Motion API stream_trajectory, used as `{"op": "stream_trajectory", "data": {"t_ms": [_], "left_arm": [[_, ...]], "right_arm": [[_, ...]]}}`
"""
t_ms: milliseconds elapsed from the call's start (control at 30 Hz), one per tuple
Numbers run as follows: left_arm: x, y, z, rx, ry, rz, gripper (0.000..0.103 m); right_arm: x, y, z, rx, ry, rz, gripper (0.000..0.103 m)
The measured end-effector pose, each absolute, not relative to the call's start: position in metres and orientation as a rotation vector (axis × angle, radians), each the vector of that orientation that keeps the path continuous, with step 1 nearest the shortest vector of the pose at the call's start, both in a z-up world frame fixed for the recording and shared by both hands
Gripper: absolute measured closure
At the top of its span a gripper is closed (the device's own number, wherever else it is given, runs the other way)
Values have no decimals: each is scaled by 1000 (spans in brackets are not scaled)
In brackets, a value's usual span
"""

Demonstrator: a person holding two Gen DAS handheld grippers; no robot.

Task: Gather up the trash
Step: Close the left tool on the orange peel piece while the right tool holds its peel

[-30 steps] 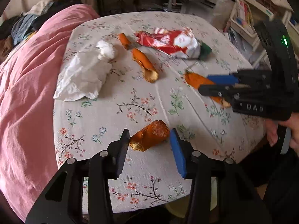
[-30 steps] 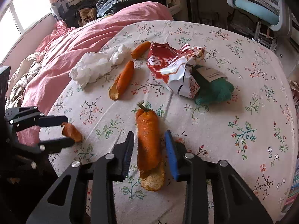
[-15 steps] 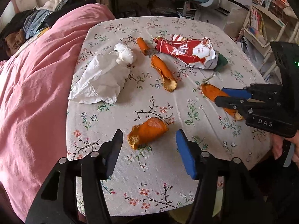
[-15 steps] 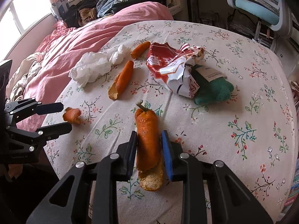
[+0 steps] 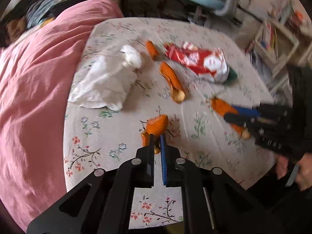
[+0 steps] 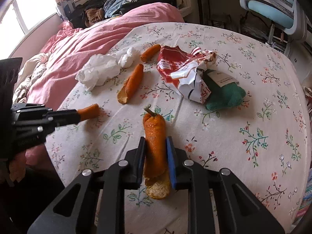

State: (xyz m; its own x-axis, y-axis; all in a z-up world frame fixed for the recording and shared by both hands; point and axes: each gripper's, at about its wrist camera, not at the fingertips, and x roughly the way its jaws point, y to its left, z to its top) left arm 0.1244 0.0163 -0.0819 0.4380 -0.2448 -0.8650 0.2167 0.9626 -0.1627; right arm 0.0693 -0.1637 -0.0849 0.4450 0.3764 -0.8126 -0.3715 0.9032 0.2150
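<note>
Trash lies on a floral-clothed table [image 6: 263,132]. My left gripper [image 5: 157,138] is shut on a small curled orange peel [image 5: 156,125]; it also shows in the right wrist view [image 6: 88,111]. My right gripper [image 6: 156,142] is shut on a long orange peel with a stem [image 6: 155,136], seen in the left wrist view [image 5: 224,107] too. Two more peels [image 6: 133,81] [image 6: 151,52], crumpled white tissue [image 6: 103,69], a red and white snack bag [image 6: 187,72] and a green packet [image 6: 226,95] lie farther back.
A pink duvet [image 6: 93,39] with piled clothes [image 6: 109,7] borders the table's left side. A blue office chair [image 6: 273,9] stands behind the table. Shelves with books [image 5: 273,41] stand at the right.
Both grippers have closed: the left one onto the small curled peel, the right one onto the long stemmed peel. The left view is blurred from motion.
</note>
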Motion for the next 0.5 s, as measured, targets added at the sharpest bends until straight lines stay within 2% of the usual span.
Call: {"op": "stream_trajectory", "data": {"t_ms": [400,467,500], "left_arm": [[108,19,-79,-45,1095,-318,95],[104,13,-81,29,1094,-279,76],[103,12,-81,43,1085,-266,59]], "right_arm": [[52,-166,-74,43,984,474,82],[50,-165,-74,45,985,476,82],[49,-165,-74,45,986,476,82]]}}
